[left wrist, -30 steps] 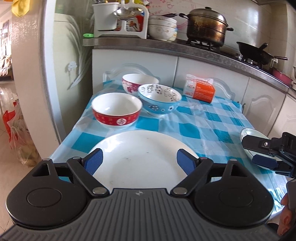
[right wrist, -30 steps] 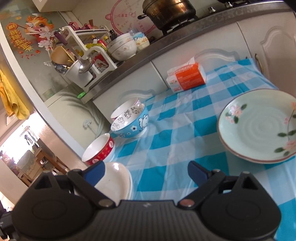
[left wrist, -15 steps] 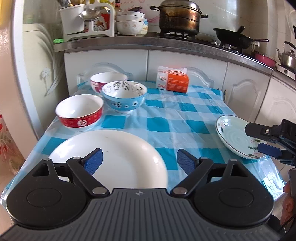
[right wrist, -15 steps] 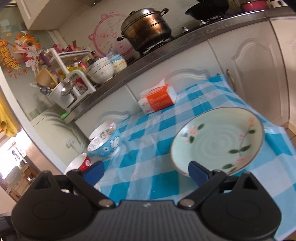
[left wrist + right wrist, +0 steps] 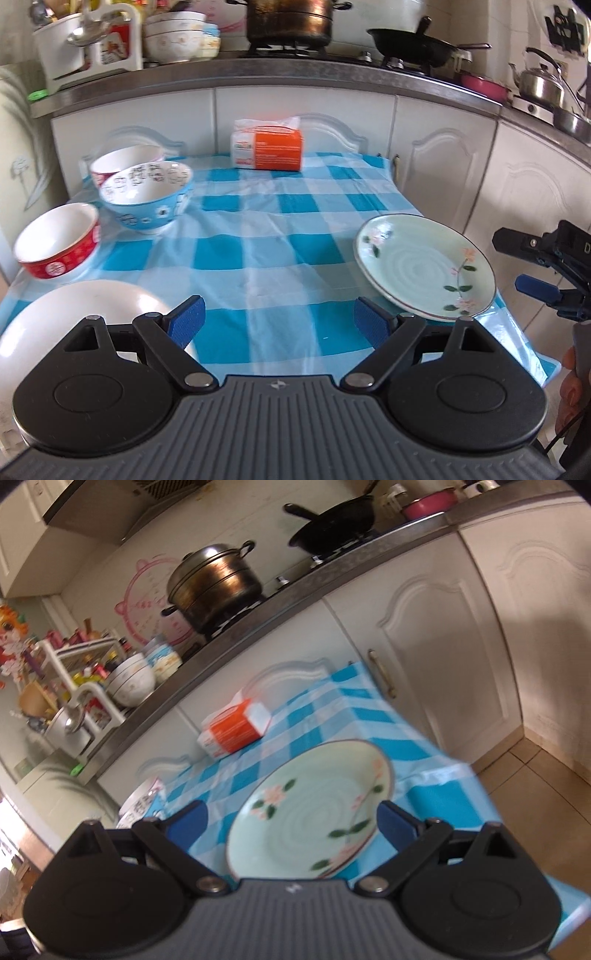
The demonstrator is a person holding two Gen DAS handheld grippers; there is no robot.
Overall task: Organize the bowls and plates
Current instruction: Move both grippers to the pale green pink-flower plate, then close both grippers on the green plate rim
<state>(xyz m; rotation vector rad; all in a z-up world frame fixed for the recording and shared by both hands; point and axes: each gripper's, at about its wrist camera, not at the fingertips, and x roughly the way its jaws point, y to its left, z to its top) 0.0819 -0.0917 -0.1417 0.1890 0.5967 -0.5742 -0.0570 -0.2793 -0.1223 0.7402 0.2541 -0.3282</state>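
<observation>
The right hand-held gripper [image 5: 291, 821], jaws apart and empty, faces the floral green plate [image 5: 310, 812] lying at the right edge of the worktop [image 5: 258, 240], its near rim directly ahead between the fingers. The left hand-held gripper [image 5: 279, 325], also spread wide and empty, hangs above the front edge beside the white plate [image 5: 74, 325], farther from the green one.

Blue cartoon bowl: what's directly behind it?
Behind the blue cartoon bowl stands a red-patterned bowl, close against it, contact unclear. Only its rim and inside show; its lower body and base are covered.
</observation>
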